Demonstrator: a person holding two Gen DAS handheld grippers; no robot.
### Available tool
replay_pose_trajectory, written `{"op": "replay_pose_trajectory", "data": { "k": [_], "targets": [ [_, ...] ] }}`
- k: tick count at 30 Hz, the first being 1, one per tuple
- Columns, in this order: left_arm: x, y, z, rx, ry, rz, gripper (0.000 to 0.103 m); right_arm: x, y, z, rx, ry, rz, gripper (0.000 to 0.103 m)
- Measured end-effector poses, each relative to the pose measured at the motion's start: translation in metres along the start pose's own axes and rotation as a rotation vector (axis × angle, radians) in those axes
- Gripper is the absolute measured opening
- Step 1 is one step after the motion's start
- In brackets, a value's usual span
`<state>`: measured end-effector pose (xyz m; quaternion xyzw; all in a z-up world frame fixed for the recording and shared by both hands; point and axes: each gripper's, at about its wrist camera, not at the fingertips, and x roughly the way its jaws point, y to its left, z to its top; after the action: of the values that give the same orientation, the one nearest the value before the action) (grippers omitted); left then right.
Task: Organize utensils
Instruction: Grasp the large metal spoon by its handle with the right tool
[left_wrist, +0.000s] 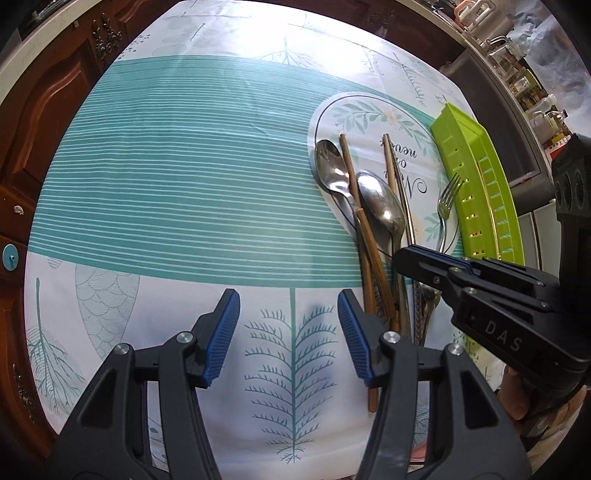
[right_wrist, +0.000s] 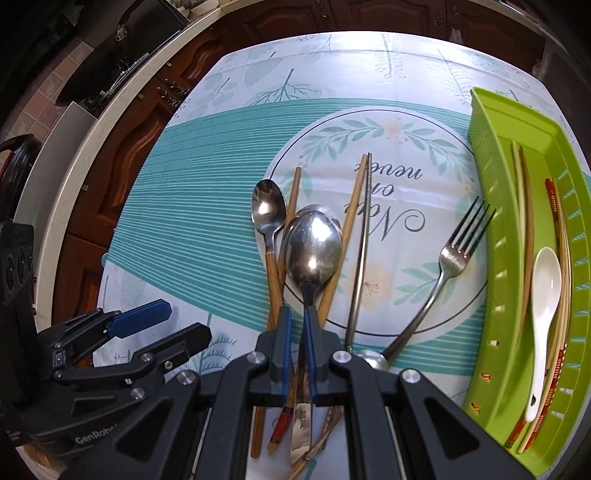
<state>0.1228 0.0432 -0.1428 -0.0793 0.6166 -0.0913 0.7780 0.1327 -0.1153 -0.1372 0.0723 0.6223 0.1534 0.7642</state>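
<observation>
The left gripper (left_wrist: 288, 332), black with blue ribbed pads, hangs wide open over the teal-striped, leaf-printed tablecloth (left_wrist: 184, 177). Right of it lies a heap of utensils: two steel spoons (left_wrist: 380, 203), brown wooden chopsticks (left_wrist: 365, 236) and a steel fork (left_wrist: 445, 206). The slotted lime-green plastic tray (left_wrist: 476, 184) sits just beyond the fork. The black right gripper (left_wrist: 402, 258) reaches over the heap's handles.

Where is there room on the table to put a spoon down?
The striped teal cloth left of the small spoon is bare. Between that spoon and the green tray it's crowded: big spoon, chopsticks, fork.
</observation>
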Motion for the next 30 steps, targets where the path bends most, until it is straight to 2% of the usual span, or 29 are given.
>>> {"op": "replay_pose_trajectory", "data": {
  "k": [11,30],
  "targets": [
    [0.003,0.002,0.002,-0.005,0.002,-0.011,0.052,0.002,0.007,0.003,-0.042,-0.02,-0.052,0.007],
    [0.007,0.01,0.004,-0.016,0.009,-0.014,0.052,0.007,0.013,0.006,-0.088,-0.044,-0.079,0.009]
  ]
}}
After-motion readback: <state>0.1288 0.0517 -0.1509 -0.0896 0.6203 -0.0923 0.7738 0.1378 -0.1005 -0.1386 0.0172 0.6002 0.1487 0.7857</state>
